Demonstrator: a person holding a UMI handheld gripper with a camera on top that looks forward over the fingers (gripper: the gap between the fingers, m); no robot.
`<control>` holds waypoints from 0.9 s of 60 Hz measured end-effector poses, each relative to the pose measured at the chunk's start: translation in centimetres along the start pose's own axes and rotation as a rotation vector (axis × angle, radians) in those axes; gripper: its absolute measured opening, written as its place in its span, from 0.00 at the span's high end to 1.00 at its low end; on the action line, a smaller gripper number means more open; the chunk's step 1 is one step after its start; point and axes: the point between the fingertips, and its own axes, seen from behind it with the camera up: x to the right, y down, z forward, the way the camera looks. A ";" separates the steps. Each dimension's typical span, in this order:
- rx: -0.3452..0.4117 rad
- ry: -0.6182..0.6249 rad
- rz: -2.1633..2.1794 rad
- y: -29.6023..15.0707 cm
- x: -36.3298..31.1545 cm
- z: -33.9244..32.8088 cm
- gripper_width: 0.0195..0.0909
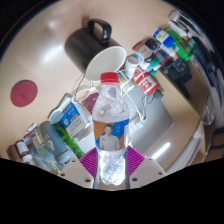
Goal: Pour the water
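1. Water bottle [112, 135] sits clamped in my tongs [112, 168], both purple pads [91, 163] pressed to its lower body; it is lifted and leaning, its white cap pointing at the white cup [104, 63] that stands on the desk [40, 55] just beyond it.

2. That cap looks to be on. If I tip now, nothing pours; I judge it has to come off first, and I have only the one pair of tongs.

3. Thin plastic worries me. Squeeze harder and the wall may buckle and spurt water once open; ease off and the bottle could slide down between the pads.

4. Behind the cup stands a black kettle [92, 37], with more bottles [160, 52] crowded along the far edge of the desk. A wide swing could knock the cup or that clutter.

5. Hard to make out: the water level inside the bottle, whether the cup already holds anything, and how the cap is seated. The bottle's base is hidden behind the tongs, and the packets [60, 125] at the near edge are too small to identify.
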 end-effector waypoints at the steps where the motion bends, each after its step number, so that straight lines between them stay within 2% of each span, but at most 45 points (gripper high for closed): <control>1: -0.003 -0.006 0.022 0.2 -0.2 0.1 0.78; 9: -0.042 -0.063 0.365 2.8 -1.5 0.4 0.78; 19: -0.044 -0.158 1.261 4.9 -4.6 -0.4 0.77; 29: -0.060 -0.201 2.125 2.5 -9.8 -2.1 0.77; 39: -0.016 -0.296 2.483 -2.8 -15.5 -3.5 0.74; 41: 0.018 -0.315 2.528 -3.8 -15.8 -3.8 0.75; 44: 0.082 -0.297 2.576 -4.4 -15.6 -4.5 0.75; 49: 0.120 -0.227 2.573 -4.7 -15.8 -5.0 0.75; 54: 0.154 -0.207 2.543 -5.3 -15.8 -5.3 0.74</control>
